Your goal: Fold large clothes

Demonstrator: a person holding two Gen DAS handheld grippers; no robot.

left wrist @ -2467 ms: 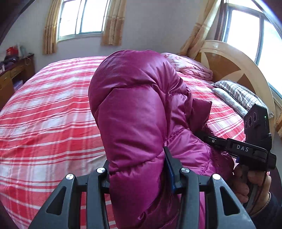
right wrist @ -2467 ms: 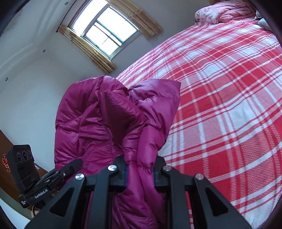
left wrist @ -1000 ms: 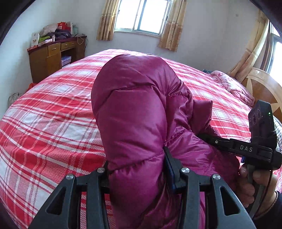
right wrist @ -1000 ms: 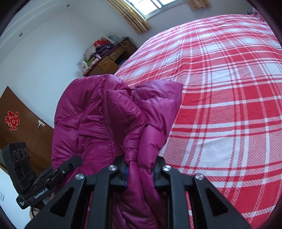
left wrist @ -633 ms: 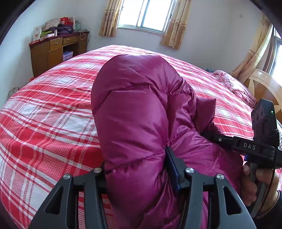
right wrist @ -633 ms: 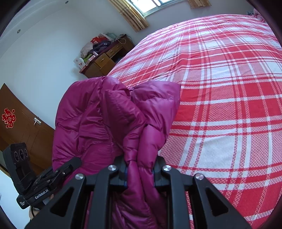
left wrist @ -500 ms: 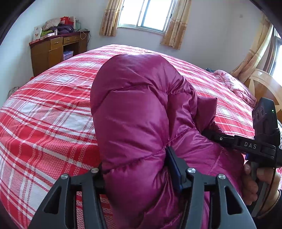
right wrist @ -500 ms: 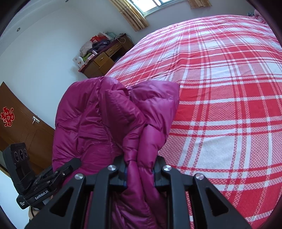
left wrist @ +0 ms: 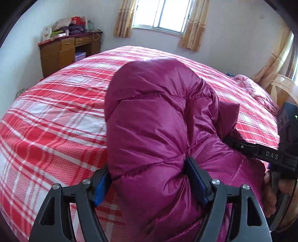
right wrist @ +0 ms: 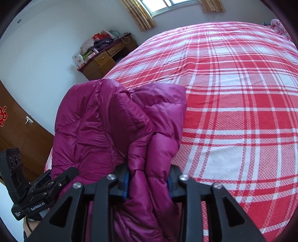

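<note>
both hand-held grippers clamp magenta puffer jacket (left wrist: 152,130), plaid bed (right wrist: 242,93) beyond

A wide bed (left wrist: 55,119) in a red and white check cover fills the room. Pale walls, a bright window (left wrist: 162,14) with tan curtains (left wrist: 123,18) (daylight streaming in), a cluttered wooden desk (left wrist: 69,54) in the corner, a brown door (right wrist: 16,130).

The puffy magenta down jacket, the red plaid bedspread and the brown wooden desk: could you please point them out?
Puffy magenta down jacket (left wrist: 149,130), left wrist view, on its quilted bulge.
Red plaid bedspread (right wrist: 242,111), right wrist view, on bare fabric.
Brown wooden desk (left wrist: 63,54), left wrist view, on its front.
</note>
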